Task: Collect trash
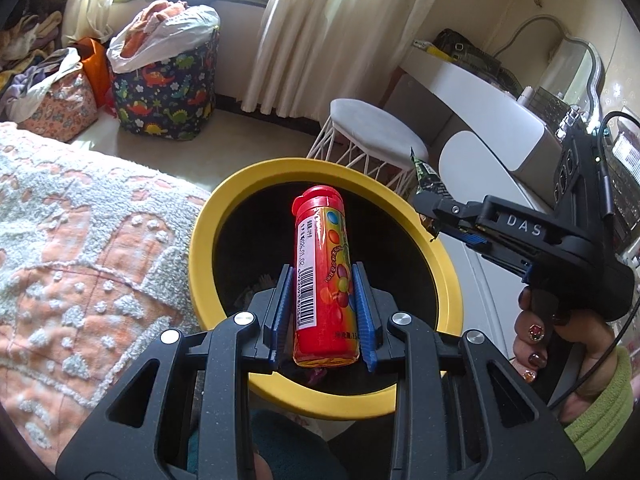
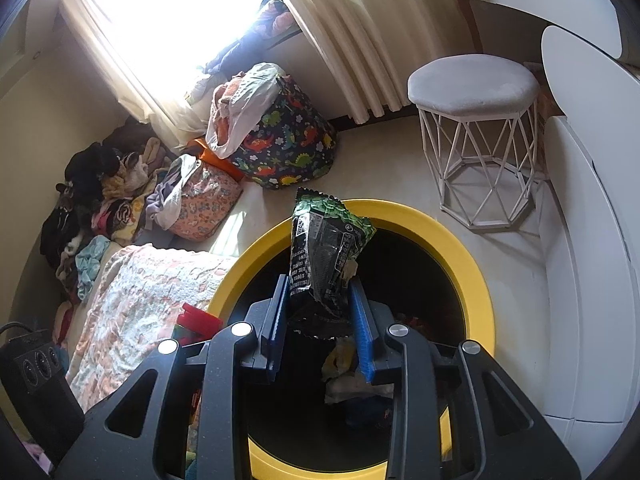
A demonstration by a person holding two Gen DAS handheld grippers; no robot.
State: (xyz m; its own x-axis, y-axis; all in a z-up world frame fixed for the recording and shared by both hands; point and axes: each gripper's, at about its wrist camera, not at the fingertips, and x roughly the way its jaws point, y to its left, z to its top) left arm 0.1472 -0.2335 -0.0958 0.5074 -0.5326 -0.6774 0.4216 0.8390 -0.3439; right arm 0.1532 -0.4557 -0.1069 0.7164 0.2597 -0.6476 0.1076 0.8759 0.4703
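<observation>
Candy tube [image 1: 325, 276] and snack wrapper [image 2: 324, 256] are held over the yellow-rimmed bin [image 1: 404, 400].
The tube is clamped by the left tool [image 1: 322, 312] and the wrapper is pinched by the right tool [image 2: 322, 320]; if released off-centre, the yellow rim could be struck and the bed [image 1: 80, 240] reached.

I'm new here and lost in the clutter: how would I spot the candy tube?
Find the round bin with the yellow rim beside the bed. Above its dark opening, the left gripper clamps the candy tube. It is a glossy red cylinder with a red cap and barcode, unlike the crumpled green-and-black snack wrapper nearby.
</observation>
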